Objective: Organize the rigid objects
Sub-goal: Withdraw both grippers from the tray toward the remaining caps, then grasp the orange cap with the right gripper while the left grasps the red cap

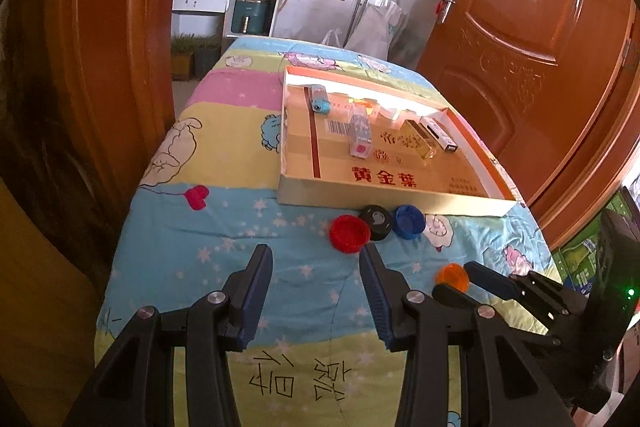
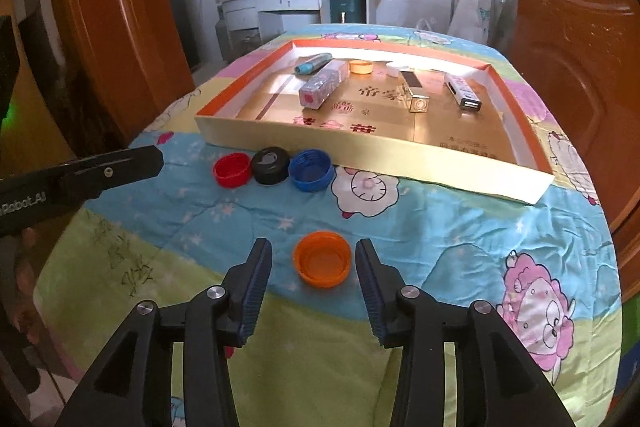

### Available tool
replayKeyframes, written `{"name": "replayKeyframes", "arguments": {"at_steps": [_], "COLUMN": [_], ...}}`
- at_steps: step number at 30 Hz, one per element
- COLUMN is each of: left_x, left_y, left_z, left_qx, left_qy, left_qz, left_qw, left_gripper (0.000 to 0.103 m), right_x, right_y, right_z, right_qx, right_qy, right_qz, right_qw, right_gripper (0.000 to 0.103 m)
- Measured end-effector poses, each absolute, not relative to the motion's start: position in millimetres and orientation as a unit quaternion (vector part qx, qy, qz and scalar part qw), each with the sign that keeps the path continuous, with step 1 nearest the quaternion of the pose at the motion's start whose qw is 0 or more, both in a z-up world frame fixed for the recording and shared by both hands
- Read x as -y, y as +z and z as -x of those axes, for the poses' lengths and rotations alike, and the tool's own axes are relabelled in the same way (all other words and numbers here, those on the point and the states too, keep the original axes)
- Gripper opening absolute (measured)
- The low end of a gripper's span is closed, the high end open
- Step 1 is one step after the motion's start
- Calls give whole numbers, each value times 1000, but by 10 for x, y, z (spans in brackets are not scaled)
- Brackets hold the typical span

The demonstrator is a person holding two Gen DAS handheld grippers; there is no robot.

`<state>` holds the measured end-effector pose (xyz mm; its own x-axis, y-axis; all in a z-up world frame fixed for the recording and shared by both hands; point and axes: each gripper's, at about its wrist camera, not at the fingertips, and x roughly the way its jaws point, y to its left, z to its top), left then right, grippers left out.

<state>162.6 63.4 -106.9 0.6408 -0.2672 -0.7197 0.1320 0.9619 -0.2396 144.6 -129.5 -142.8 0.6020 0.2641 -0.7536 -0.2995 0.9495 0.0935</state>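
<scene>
Both jaws are spread: the right gripper [image 2: 314,259] is set around the orange cap [image 2: 322,259], untouched, while the left gripper [image 1: 316,259] is held empty near the red cap [image 1: 349,233].

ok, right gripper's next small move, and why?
Probably ease forward and down, then close on the orange cap. It lies open side up on the quilt, centred just ahead of the open right gripper, outside the box.

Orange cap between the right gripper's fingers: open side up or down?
Open side up. The orange cap shows its hollow inside and rim, lying on the blanket between the open right gripper fingers, untouched.
</scene>
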Motion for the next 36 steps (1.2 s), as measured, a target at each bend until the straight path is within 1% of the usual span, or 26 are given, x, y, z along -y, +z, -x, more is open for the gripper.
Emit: {"name": "replayKeyframes", "arguments": {"at_steps": [4,5,6,7,17,24,27,28,29,36], "left_x": [-612,-601,-583,-559,-290,-187,-183,-187,-190,-220], "left_y": [-1111,-1125,-1143,-1161,-1379,-1390,-1398,-1400,-1400,-1401], "left_z": [-1655,-1670,-1692,-1714,-1997,-2146,-2158,-2153,-2145,-2090], "left_qx": [-413,-415,-418,-420,-452,-446,-443,-442,-440,-436], "left_qy": [-117,-119,-122,-125,-155,-153,-153,-153,-151,-150], "left_qz": [79,77,73,69,21,-5,-1,0,-1,3], "left_qw": [900,899,897,896,878,882,883,884,885,887], "left_gripper": [45,45,45,45,45,45,44,41,30,31], "right_x": [1256,1238,1225,1211,1241,1284,1293,1295,1295,1305], "right_y": [-1459,-1468,-1473,-1482,-1505,-1515,-1515,-1516,-1516,-1520], "right_z": [-1465,-1468,-1468,-1470,-1488,-1513,-1510,-1513,-1513,-1516], "right_qx": [-419,-419,-419,-420,-422,-424,-424,-424,-424,-424], "right_qy": [165,168,169,169,176,182,184,184,184,185], "right_qz": [32,35,39,44,32,18,13,12,12,10], "right_qw": [892,892,891,891,889,887,887,886,886,886], "right_gripper": [45,42,32,31,31,31,31,31,31,31]}}
